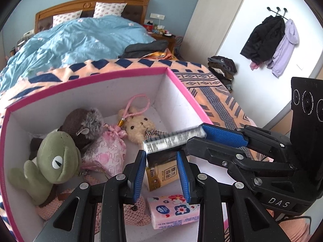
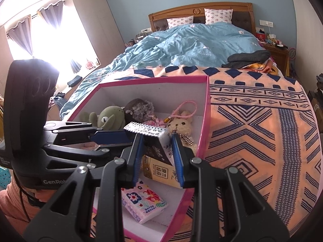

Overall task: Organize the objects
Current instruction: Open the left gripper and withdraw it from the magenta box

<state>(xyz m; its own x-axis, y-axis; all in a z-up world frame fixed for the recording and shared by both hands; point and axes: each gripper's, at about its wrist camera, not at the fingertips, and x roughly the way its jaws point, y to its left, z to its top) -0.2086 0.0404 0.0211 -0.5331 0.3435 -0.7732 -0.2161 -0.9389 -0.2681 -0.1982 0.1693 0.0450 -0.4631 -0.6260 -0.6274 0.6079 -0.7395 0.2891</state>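
We see a bed with a wooden headboard (image 2: 201, 10) at the far wall, two patterned pillows (image 2: 218, 15) leaning on it, and a rumpled blue duvet (image 2: 191, 44) spread below. A peach blanket (image 2: 262, 121) with navy shapes covers the near end. Dark folded clothes (image 2: 248, 58) lie on the right edge. Two jackets (image 1: 270, 40) (one black, one lilac) hang from wall hooks. Grey curtains (image 2: 22, 34) frame a bright window on the left.

The room is bright with daylight. In the right wrist view the window (image 2: 50, 34) glows so white that its middle is washed out. Both pictures bend round at the edges, with dark corners. The small pack (image 1: 173, 139) held over the box (image 1: 125, 74) looks a bit blurry. Shadows are soft.
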